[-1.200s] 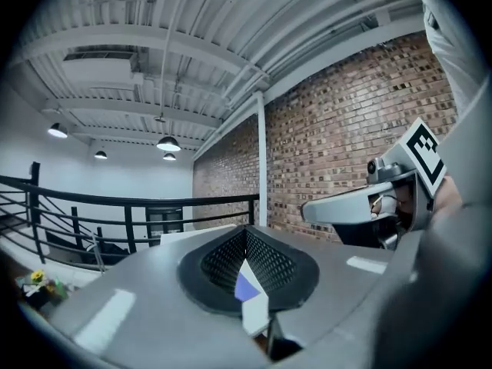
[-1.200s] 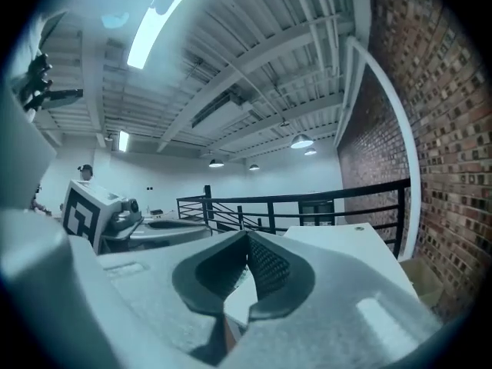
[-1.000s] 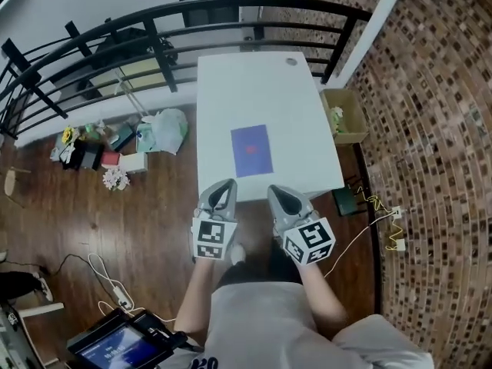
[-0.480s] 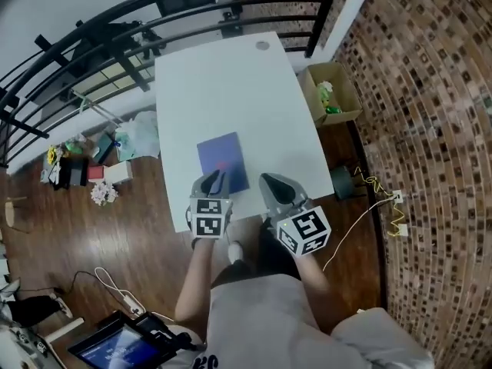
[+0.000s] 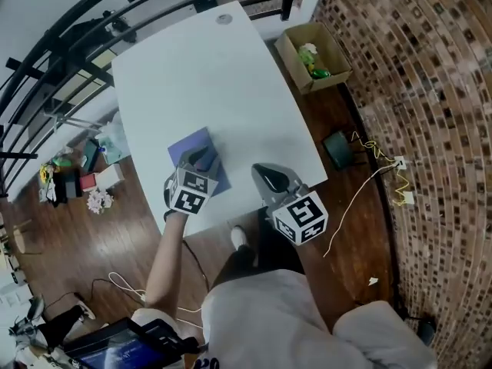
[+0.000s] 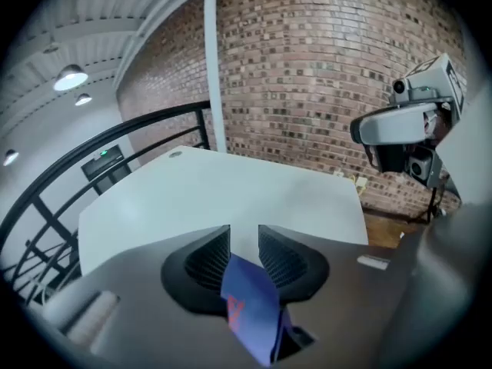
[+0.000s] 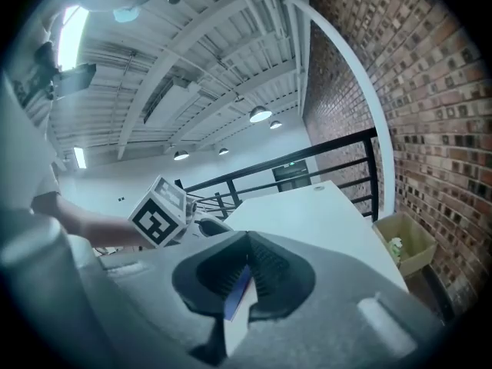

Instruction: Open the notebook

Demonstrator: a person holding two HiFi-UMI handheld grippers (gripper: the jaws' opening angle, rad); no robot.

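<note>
Seen from above, a rectangular white bench [image 5: 207, 75] runs from the upper left toward the centre of the frame. A thin blue-purple notebook [image 5: 188, 143] with a small red mark on its cover lies closed and flat near the bench's lower left edge. The left tool [image 5: 198, 160] is angled down directly over the notebook. Its jaws stand apart and have just been opening. The cover shows through the gap between them, but the pads do not press on it. The right tool [image 5: 261, 169] is at the bench's near edge, right of the notebook and apart from it, its jaw tips together on nothing. An open cardboard box [image 5: 311, 56] sits on the wooden floor at the upper right.
</note>
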